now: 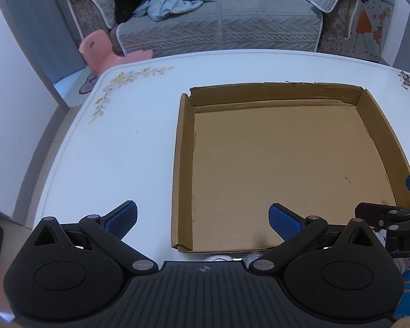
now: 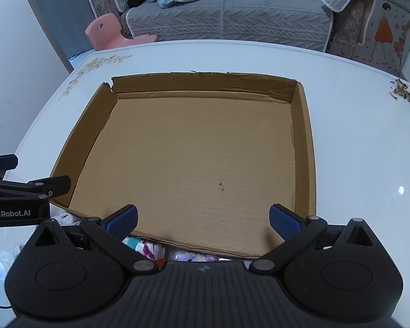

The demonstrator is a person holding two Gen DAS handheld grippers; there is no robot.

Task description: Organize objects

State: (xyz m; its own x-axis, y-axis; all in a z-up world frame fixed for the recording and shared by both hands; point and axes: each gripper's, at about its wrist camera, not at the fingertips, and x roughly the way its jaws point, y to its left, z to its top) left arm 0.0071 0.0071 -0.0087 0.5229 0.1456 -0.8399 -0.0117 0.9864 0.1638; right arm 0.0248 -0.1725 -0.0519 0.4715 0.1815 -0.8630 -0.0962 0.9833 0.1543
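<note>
Left wrist view: we hold the left gripper (image 1: 202, 222) tilted down over the near edge of a white table (image 1: 117, 147), its jaws spread wide with nothing between the blue pads (image 1: 123, 220). The cardboard box (image 1: 281, 161) lies on the table just ahead and to the right: shallow, square, brown, low walls, bare floor with a few small dark specks. Its far wall is creased and ragged along the top, and its far left corner is split open. The left pad hangs over bare table; the right pad sits over the box's near edge. We see the right gripper (image 1: 396, 213) entering from the right edge, black with a blue pad; only a "D" of its lettering is readable. Small wrapped bundles (image 1: 224, 258) peek out just beside the box's near wall, mostly hidden. A flower print (image 1: 123, 87) decorates the table's far left corner. Beyond stands a grey sofa (image 1: 218, 22) piled with clothes (image 1: 175, 0), and a pink stool (image 1: 101, 49).

Right wrist view: our right gripper (image 2: 203, 222) is likewise released, jaws wide, both pads over the box's (image 2: 194, 150) near part, gripping nothing. The box fills the middle of the table (image 2: 355, 136). Colourful wrapped items (image 2: 150, 247) lie pressed near its front wall, partly hidden. The left gripper (image 2: 27, 188) comes in from the left, labelled "GenRobot.AI"
</note>
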